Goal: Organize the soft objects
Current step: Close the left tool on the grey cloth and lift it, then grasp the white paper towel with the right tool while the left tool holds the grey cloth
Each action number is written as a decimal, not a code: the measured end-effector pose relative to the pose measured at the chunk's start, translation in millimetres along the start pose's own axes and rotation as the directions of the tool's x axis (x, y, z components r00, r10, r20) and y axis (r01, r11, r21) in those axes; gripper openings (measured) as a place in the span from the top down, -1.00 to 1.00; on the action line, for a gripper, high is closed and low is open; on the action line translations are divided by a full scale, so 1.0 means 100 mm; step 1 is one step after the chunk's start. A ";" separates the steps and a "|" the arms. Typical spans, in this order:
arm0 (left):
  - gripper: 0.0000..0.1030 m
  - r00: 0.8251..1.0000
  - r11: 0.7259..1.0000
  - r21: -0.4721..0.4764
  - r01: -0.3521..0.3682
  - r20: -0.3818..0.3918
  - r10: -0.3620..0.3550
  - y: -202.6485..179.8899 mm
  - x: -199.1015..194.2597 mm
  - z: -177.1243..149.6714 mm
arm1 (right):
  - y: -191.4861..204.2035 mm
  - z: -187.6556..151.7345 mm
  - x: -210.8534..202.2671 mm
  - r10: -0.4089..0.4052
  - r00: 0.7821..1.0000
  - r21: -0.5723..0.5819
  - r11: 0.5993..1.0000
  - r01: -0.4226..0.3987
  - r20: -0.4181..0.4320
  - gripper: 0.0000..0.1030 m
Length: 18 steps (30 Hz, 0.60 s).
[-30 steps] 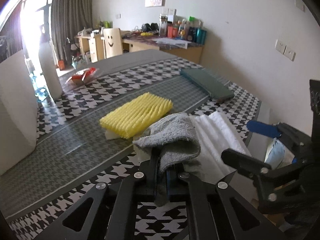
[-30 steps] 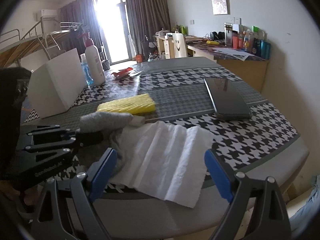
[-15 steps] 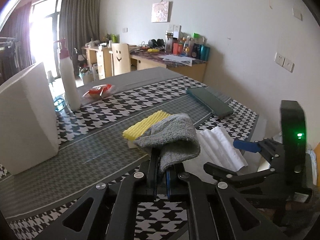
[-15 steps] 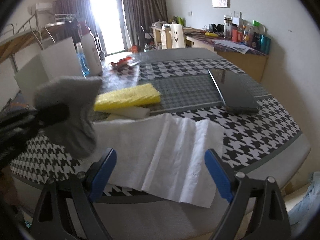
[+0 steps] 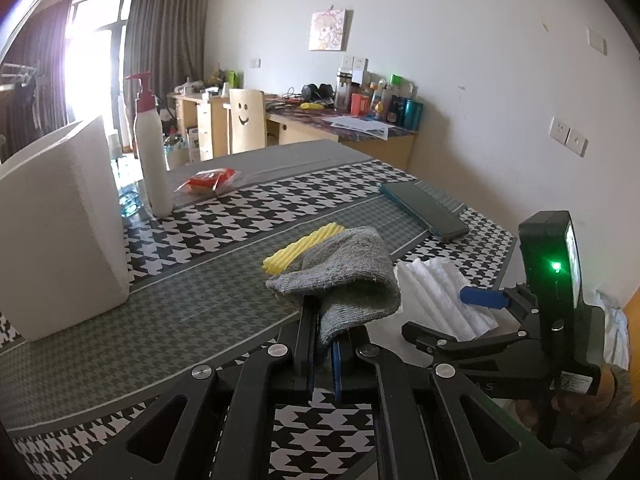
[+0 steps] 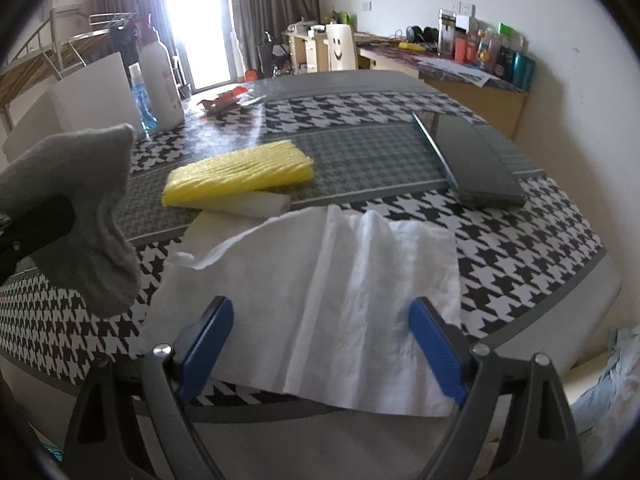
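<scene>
With my left gripper [image 5: 322, 344] clamped on the gray cloth [image 5: 344, 276] at frame center, I keep it lifted clear while lowering my wide-open right gripper [image 6: 320, 344] squarely over the white paper towel's [image 6: 352, 280] near edge, lower center.

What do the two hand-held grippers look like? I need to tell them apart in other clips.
Both look alike: the left hand-held gripper and right hand-held gripper have black linkage arms with silver rivets and blue finger pads. The left view shows the right one's dark upright body with a green light.
</scene>
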<state>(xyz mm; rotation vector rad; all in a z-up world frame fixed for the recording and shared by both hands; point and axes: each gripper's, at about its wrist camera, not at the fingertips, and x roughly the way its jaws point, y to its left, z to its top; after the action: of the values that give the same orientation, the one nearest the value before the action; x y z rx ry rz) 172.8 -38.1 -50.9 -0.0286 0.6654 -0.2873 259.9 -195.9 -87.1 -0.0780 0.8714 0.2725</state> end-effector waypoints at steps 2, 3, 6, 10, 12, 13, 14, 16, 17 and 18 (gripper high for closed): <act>0.88 1.000 1.000 -0.003 0.005 0.002 -0.005 0.01 -0.01 0.00 | 0.01 0.01 0.02 -0.008 1.000 -0.007 1.000 0.008 -0.006 -0.79; 0.88 1.000 1.000 -0.004 0.006 0.005 -0.006 0.02 -0.02 0.00 | 0.03 0.00 0.04 -0.020 1.000 -0.018 1.000 0.020 -0.012 -0.79; 0.88 1.000 1.000 -0.011 0.004 0.006 -0.004 0.06 -0.04 -0.02 | 0.06 0.00 0.05 -0.034 0.999 -0.027 0.999 0.033 -0.017 -0.78; 0.88 1.000 1.000 -0.022 -0.001 0.006 0.002 0.10 -0.06 -0.04 | 0.11 -0.01 0.01 -0.032 0.999 -0.036 0.999 0.031 -0.015 -0.37; 0.88 1.000 1.000 -0.025 -0.003 0.009 0.003 0.12 -0.08 -0.04 | 0.17 -0.02 -0.02 -0.017 1.000 -0.058 0.998 0.016 -0.014 -0.12; 0.88 1.000 1.000 -0.027 -0.004 0.010 0.004 0.13 -0.09 -0.04 | 0.19 -0.02 -0.02 -0.012 1.000 -0.065 0.998 0.011 -0.014 0.04; 0.88 1.000 1.000 -0.029 -0.005 0.012 0.005 0.14 -0.10 -0.04 | 0.22 -0.02 -0.03 -0.006 1.000 -0.073 0.997 0.005 -0.013 0.12; 0.88 1.000 0.999 -0.034 -0.004 0.015 0.004 0.16 -0.13 -0.05 | 0.27 -0.02 -0.03 0.009 1.000 -0.089 0.996 -0.010 -0.007 0.48; 0.88 1.000 0.999 -0.036 -0.004 0.019 0.005 0.17 -0.14 -0.05 | 0.28 -0.02 -0.03 0.013 1.000 -0.090 0.996 -0.013 -0.006 0.59; 0.88 1.000 0.999 -0.037 -0.003 0.022 0.004 0.18 -0.16 -0.05 | 0.28 -0.01 -0.03 0.019 1.000 -0.090 0.996 -0.019 -0.006 0.76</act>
<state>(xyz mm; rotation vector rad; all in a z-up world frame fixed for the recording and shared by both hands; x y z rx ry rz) 162.3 -16.3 -47.6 -0.0664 0.6484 -0.2709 249.7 -169.5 -84.5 -0.1540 0.8649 0.3291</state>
